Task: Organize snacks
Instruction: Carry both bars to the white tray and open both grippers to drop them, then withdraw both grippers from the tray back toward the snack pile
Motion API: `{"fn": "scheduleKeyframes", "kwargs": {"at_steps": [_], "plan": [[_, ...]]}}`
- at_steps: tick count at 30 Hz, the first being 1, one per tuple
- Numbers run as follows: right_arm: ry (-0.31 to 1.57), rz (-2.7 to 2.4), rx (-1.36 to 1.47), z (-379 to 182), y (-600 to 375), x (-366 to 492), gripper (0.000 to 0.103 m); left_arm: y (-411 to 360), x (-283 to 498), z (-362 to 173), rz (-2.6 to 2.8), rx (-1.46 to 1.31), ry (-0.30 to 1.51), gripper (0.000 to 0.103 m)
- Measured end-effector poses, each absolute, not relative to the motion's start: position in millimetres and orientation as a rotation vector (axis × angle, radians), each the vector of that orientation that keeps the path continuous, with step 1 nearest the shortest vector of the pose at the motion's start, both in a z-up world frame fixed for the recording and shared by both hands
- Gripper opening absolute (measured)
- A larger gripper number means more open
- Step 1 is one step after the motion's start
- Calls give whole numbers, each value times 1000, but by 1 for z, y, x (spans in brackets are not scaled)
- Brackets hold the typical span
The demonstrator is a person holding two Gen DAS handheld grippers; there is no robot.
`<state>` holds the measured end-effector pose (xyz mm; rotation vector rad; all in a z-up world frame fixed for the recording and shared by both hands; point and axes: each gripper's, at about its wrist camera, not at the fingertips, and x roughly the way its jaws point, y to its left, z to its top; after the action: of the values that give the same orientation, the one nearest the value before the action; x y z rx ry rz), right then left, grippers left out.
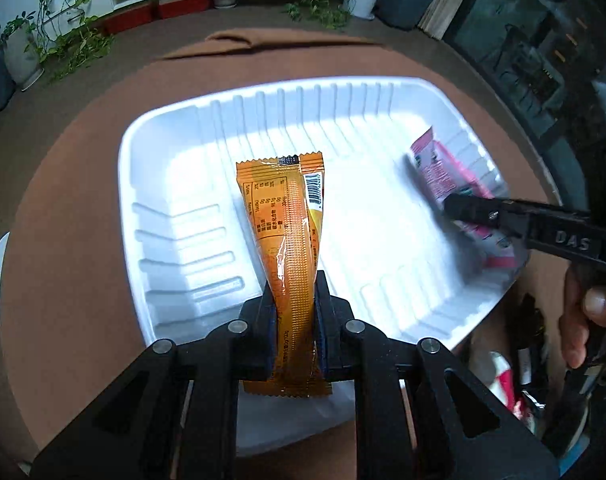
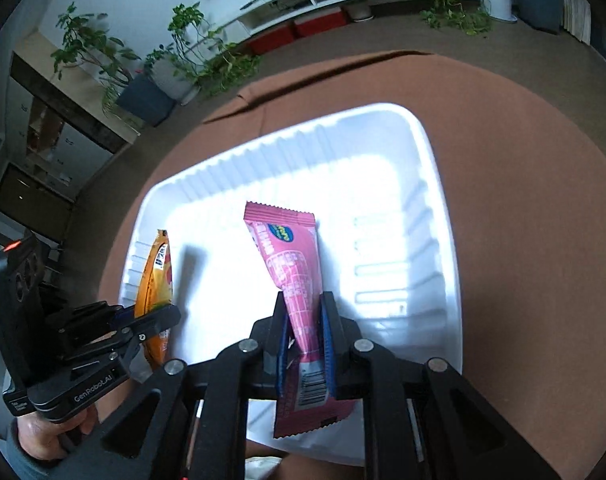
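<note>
The left hand-held gripper (image 1: 294, 320) is clamped on an orange snack bar (image 1: 287, 216), pinching the wrapper near its lower end so it twists; the right hand-held gripper (image 2: 303, 332) is likewise clamped on a pink snack bar (image 2: 293, 260). Both bars hang over the white tray (image 1: 151, 184), which sits on the brown table (image 1: 63, 208). The slick, crinkly foil wrappers with serrated ends could slide out of the pads and land askew, or fall outside the tray if let go near the rim. The thin, ribbed plastic tray looks light, so a bump from either gripper might shove it.
</note>
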<state>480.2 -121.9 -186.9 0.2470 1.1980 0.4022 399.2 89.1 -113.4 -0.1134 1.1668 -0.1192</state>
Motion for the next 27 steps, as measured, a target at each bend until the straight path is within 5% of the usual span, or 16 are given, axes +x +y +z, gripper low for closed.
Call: {"fn": "scheduleKeyframes", "kwargs": {"at_steps": [5, 7, 9, 10, 13, 15, 16, 19, 21, 27], "plan": [[1194, 392, 247, -187, -129, 478, 22, 90, 404, -117, -116, -120, 1148, 15], [1187, 390, 223, -183, -128, 475, 33, 88, 402, -110, -112, -129, 1142, 16], [1167, 381, 210, -178, -131, 469, 61, 86, 400, -109, -101, -132, 1131, 16], [1150, 381, 218, -174, -134, 468, 64, 86, 399, -103, -98, -134, 1115, 17], [1122, 371, 257, -159, -144, 464, 65, 98, 376, -87, -80, -138, 1072, 35], [1096, 386, 281, -144, -150, 457, 65, 105, 360, -70, -69, -157, 1022, 72], [1066, 399, 290, -131, -154, 449, 66, 109, 347, -54, -70, -172, 969, 75], [950, 429, 347, -89, -173, 422, 81, 116, 309, -19, -66, -190, 860, 99], [838, 466, 414, -58, -186, 394, 99, 116, 282, 0, -76, -188, 795, 103], [484, 640, 540, 2, -219, 289, 103, 103, 164, 49, -52, -204, 487, 103]]}}
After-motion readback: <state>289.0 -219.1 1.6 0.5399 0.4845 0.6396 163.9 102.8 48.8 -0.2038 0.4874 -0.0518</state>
